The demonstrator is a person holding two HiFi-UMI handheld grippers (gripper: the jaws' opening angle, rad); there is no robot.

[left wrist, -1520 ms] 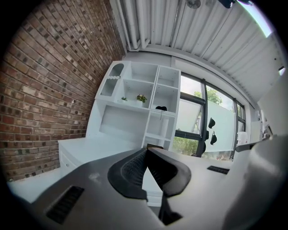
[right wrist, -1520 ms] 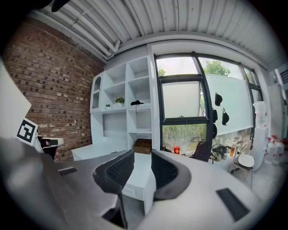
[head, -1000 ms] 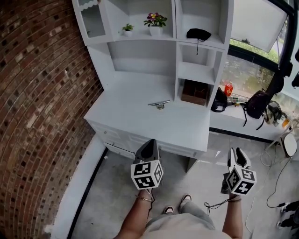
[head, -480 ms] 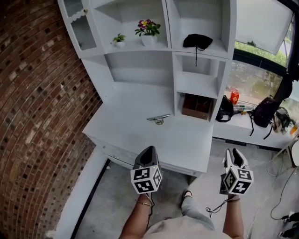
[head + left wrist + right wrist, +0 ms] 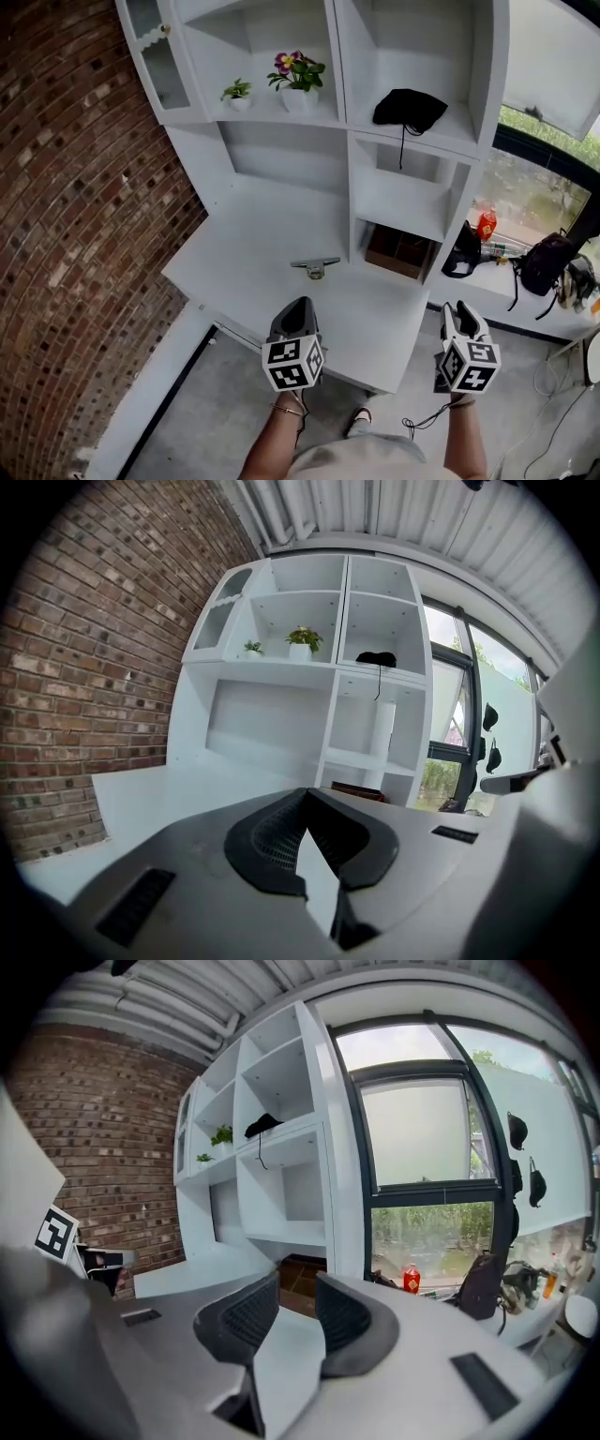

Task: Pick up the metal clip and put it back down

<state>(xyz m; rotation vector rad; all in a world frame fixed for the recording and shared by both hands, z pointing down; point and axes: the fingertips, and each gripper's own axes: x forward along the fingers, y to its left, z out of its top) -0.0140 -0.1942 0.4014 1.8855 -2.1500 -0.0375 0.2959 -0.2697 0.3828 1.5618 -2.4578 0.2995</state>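
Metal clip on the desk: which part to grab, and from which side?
Probably its long flat bar, from above. The metal clip lies flat on the desk, bar running roughly left-right, so jaws should straddle its narrow width. The right gripper has its jaws apart; the left gripper has them closed and would need opening. Finer shape too small to tell.

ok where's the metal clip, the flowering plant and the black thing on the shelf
metal clip [image 5: 315, 266], head view, middle of its bar
flowering plant [image 5: 298, 73], head view, on its leaves just under the blooms
black thing [image 5: 410, 108], head view, middle of the dark bundle
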